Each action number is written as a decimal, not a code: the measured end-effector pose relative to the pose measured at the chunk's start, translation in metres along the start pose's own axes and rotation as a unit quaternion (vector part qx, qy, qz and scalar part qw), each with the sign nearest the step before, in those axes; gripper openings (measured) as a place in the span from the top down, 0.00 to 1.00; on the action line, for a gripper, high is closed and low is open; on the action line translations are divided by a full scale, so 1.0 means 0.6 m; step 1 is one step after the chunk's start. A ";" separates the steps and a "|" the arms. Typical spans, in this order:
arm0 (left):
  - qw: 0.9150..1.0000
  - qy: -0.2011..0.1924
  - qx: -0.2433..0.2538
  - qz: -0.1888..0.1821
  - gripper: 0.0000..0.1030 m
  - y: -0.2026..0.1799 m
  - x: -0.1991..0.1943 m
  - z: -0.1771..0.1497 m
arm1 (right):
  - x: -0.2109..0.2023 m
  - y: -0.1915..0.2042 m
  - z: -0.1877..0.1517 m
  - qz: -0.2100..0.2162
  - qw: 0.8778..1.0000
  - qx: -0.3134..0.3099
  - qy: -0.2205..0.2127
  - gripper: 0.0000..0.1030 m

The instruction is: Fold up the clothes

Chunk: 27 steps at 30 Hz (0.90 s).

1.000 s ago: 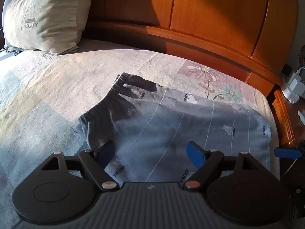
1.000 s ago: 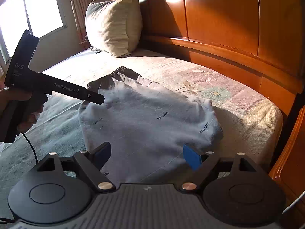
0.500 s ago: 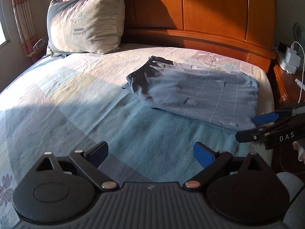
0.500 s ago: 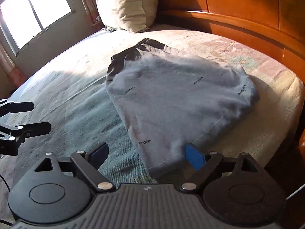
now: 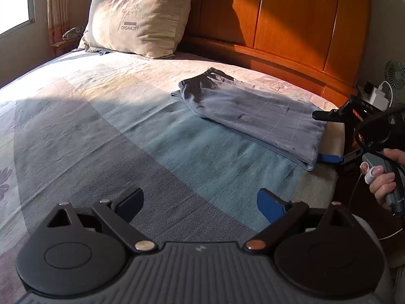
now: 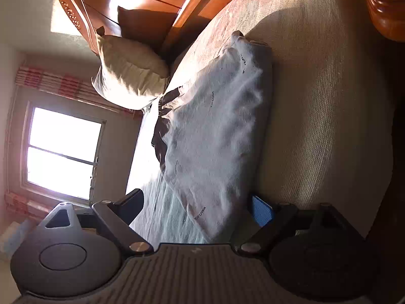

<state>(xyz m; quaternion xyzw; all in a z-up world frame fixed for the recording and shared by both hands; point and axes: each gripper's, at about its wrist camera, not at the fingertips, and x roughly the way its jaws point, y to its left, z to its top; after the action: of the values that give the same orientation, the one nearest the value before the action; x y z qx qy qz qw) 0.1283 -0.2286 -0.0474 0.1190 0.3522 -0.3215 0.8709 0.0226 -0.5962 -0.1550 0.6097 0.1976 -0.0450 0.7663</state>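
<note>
A pair of grey-blue shorts with a dark elastic waistband lies folded flat on the bed near the headboard. It also shows in the right wrist view, which is rolled sideways. My left gripper is open and empty, well back from the shorts over the bedsheet. My right gripper is open at the near right end of the shorts, its jaws standing either side of the fabric edge. From the left wrist view the right gripper sits at the shorts' right edge, one finger above and one below.
A beige pillow leans on the orange wooden headboard. A nightstand with a charger and small fan stands at right. A bright window is on the far wall. The patterned bedsheet spreads left of the shorts.
My left gripper has pulled further back from the shorts. My right gripper has rolled sideways and moved down to the right end of the shorts, jaws around its edge.
</note>
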 end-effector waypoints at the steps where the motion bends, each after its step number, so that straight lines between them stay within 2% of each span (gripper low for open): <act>1: 1.000 0.000 -0.001 0.001 0.07 0.000 0.001 0.000 | 0.000 -0.001 0.004 0.005 1.000 0.018 -0.004 0.06; 6: 1.000 -0.007 -0.015 -0.007 0.07 0.005 -0.003 -0.004 | 0.003 0.001 -0.019 0.008 1.000 0.029 0.005 0.08; 11: 1.000 -0.010 -0.028 -0.008 0.07 0.008 -0.012 -0.005 | 0.008 0.009 -0.016 -0.003 1.000 0.019 -0.006 0.12; 13: 0.999 -0.011 -0.031 -0.006 0.07 0.010 -0.018 -0.008 | 0.011 0.019 -0.010 -0.012 1.000 0.009 -0.006 0.19; 16: 0.999 -0.013 -0.035 -0.004 0.07 0.014 -0.027 -0.013 | 0.028 0.022 -0.019 -0.002 1.000 0.008 0.023 0.22; 18: 0.999 -0.014 -0.038 -0.002 0.07 0.016 -0.034 -0.016 | 0.036 0.028 -0.041 -0.012 0.999 -0.019 0.041 0.26; 22: 0.999 -0.016 -0.044 0.002 0.07 0.021 -0.046 -0.023 | 0.024 0.041 -0.058 -0.033 0.998 -0.036 0.042 0.26; 24: 0.999 -0.018 -0.044 0.007 0.07 0.022 -0.052 -0.026 | 0.010 0.060 -0.065 -0.069 0.995 -0.068 0.036 0.26; 27: 0.999 -0.022 -0.033 0.026 0.07 0.020 -0.058 -0.028 | -0.003 0.113 -0.076 -0.108 0.979 -0.171 0.012 0.26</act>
<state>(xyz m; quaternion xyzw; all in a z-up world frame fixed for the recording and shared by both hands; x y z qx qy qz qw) 0.1079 -0.1956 -0.0354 0.0925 0.3399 -0.2898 0.8899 0.0307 -0.5361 -0.1005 0.4449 0.2757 -0.0856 0.8478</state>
